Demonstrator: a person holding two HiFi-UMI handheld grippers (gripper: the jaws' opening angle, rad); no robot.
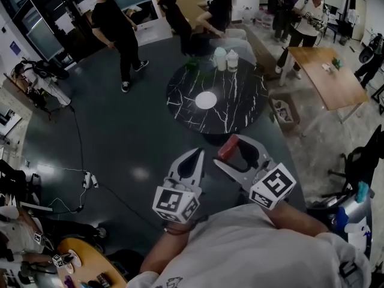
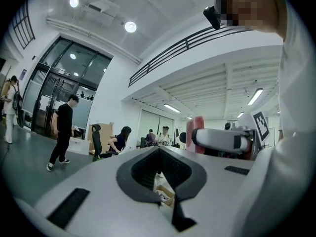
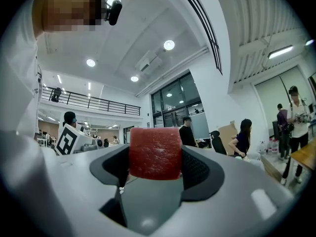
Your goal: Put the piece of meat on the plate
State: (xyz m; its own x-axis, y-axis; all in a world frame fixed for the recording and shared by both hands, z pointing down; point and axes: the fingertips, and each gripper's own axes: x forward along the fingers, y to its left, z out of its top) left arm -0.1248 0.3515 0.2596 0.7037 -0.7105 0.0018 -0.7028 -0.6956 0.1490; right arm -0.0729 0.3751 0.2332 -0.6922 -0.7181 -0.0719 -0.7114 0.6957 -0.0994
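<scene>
In the head view a white plate [image 1: 205, 99] lies near the middle of a round black marble table [image 1: 240, 110], well ahead of both grippers. My right gripper [image 1: 231, 149] is held in the air short of the table, shut on a red block of meat [image 1: 228, 147]. The right gripper view shows the meat [image 3: 155, 153] squeezed between the dark pads of the right gripper [image 3: 155, 157]. My left gripper [image 1: 195, 156] hovers beside it on the left, shut and holding nothing. From the left gripper [image 2: 159, 171] the meat [image 2: 199, 127] shows at the right, behind a white finger.
Two pale containers [image 1: 227, 59] and a green item [image 1: 192, 63] stand at the table's far edge. A wooden table [image 1: 333, 80] is at the right, a cardboard box [image 1: 283, 110] on the floor beside it. Several people stand beyond. Cables and a power strip [image 1: 90, 179] lie on the floor at the left.
</scene>
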